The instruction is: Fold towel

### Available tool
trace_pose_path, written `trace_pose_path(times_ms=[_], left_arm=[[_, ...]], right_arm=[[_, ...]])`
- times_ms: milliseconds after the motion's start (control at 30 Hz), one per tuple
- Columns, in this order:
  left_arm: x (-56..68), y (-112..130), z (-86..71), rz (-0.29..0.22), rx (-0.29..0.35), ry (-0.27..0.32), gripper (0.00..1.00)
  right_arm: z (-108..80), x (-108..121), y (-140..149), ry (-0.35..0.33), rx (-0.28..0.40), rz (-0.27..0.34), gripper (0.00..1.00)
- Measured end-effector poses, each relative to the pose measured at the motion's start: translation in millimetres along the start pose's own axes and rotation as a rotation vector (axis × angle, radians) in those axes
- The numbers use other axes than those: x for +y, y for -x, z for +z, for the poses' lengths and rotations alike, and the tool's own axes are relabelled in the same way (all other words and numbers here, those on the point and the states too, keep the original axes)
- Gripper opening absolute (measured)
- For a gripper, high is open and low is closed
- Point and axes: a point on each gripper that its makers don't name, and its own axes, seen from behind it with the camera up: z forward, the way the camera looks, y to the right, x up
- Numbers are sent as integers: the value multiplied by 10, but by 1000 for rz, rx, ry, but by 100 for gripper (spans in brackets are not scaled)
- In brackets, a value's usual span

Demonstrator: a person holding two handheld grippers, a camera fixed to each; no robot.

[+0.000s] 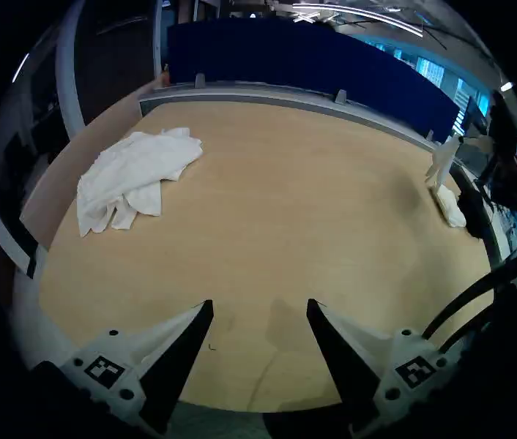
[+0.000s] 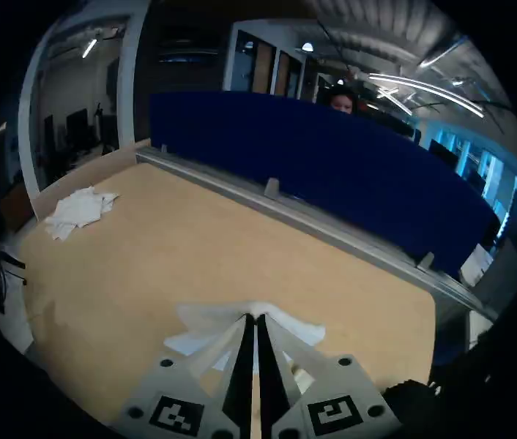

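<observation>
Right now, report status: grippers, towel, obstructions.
Left gripper open over table. Right gripper shut on white towel. Crumpled towel lies apart at far corner, untouched. No obstacle between left gripper and crumpled towel.

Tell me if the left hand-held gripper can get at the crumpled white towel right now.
Probably yes. The left hand-held gripper is open and empty, and only bare wooden table lies between it and the crumpled white towel, off to its left.

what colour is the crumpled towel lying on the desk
White, plain with no pattern; the crumpled towel shows best in the left gripper view.
</observation>
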Motion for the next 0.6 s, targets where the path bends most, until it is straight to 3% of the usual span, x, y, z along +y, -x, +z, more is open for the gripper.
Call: trace_pose_path(times_ms=[233, 600], left_arm=[[28, 6, -4, -1, -3, -5, 95], [28, -27, -16, 2, -5, -14, 95]], right_arm=[[84, 501, -43, 33, -22, 0, 3], [263, 1023, -86, 73, -56, 18, 3]])
